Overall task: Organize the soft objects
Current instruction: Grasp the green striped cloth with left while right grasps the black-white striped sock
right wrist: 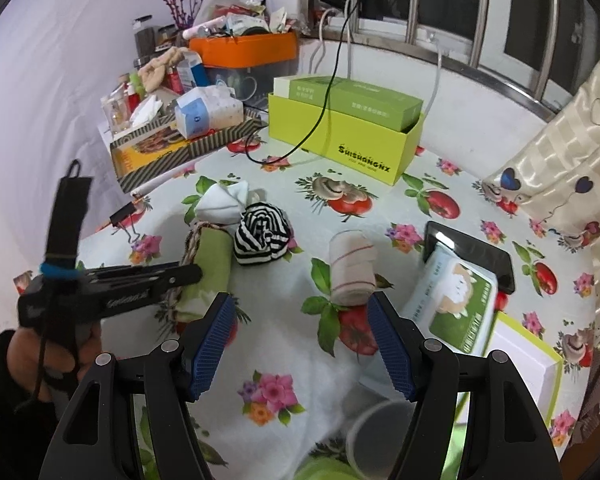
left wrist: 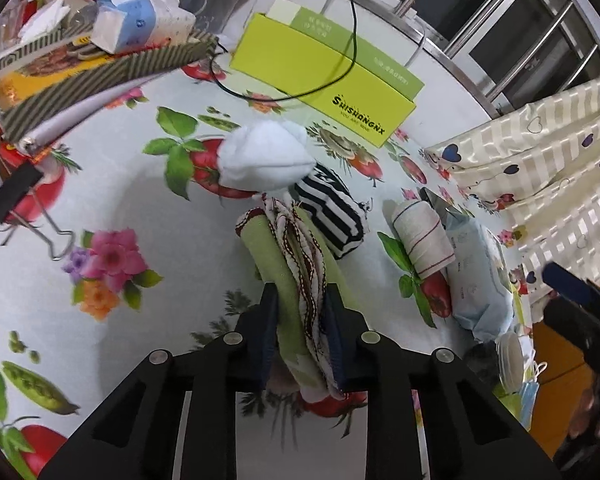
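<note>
Looking along my left gripper [left wrist: 300, 304], I see its jaws clamped on a rolled green towel [left wrist: 269, 256] with a brown-and-white trim, lying on the floral tablecloth [left wrist: 111, 184]. Just beyond it at 12 o'clock sit a white cloth bundle [left wrist: 263, 156] and, at 1 o'clock, a black-and-white striped roll [left wrist: 334, 216], both touching the towel's far end. A cream rolled towel [left wrist: 422, 236] lies at 3 o'clock, against a wipes pack [left wrist: 480, 280].

Through the right wrist view, my right gripper [right wrist: 302, 328] hangs with jaws spread wide, gripping nothing. The cream roll [right wrist: 352, 266] lies just ahead at 12 o'clock. My left gripper [right wrist: 179, 276] holds the green towel [right wrist: 209, 266] at 10 o'clock.
</note>
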Tool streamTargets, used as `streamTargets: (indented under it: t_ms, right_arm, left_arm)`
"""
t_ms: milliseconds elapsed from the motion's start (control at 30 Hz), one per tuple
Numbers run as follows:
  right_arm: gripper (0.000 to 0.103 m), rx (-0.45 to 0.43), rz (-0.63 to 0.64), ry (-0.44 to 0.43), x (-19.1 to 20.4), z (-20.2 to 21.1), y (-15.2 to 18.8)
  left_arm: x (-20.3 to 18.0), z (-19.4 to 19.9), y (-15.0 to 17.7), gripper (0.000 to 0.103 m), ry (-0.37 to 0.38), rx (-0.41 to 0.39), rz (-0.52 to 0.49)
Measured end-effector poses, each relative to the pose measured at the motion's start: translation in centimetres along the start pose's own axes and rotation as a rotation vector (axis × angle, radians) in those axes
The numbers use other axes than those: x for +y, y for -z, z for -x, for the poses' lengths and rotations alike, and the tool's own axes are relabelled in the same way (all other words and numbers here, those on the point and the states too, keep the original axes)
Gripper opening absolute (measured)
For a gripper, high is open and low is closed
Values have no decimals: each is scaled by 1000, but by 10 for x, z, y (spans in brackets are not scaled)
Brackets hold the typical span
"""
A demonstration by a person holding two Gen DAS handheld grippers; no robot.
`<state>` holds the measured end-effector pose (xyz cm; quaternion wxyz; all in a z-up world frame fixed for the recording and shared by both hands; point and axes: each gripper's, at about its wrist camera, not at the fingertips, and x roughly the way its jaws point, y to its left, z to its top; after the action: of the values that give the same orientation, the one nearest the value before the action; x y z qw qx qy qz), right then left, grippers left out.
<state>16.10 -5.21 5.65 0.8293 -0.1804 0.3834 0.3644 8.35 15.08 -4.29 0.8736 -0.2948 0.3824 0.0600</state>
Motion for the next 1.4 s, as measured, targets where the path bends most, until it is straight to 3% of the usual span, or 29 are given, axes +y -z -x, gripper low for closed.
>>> streamTargets:
  t_ms: [333,600,733,800,900,933,1033,1400]
  right_arm:
    - [69,136,-17,-117,17,-64,-36]
    - [69,262,-155,-225,11,-127,-59]
    - [68,305,-197,-222,10,-153,-65]
    - [60,328,-205,-211,10,-166,-66]
    - [32,353,-216,-202,9,-179,-63]
    - [25,356,-212,-199,10,-181,-61]
    - [17,345,-202,-201,10,-175,-57]
    - [15,189,-185,-232,12,-95,-36]
  left_arm:
    - [16,26,2,23,-16,-51,-10]
    - [25,31,2,23,-7,-64,-6]
    - [27,31,1,23,-4,-63,-10]
    - [27,30,1,23,-1,-62,-10]
    - [27,30,2,23,-1,-60,-11]
    - [28,30,2,23,1,-58,-11]
    - [28,32,2,23,-1,-62,-13]
    - [7,51,10,23,15,-87,-64]
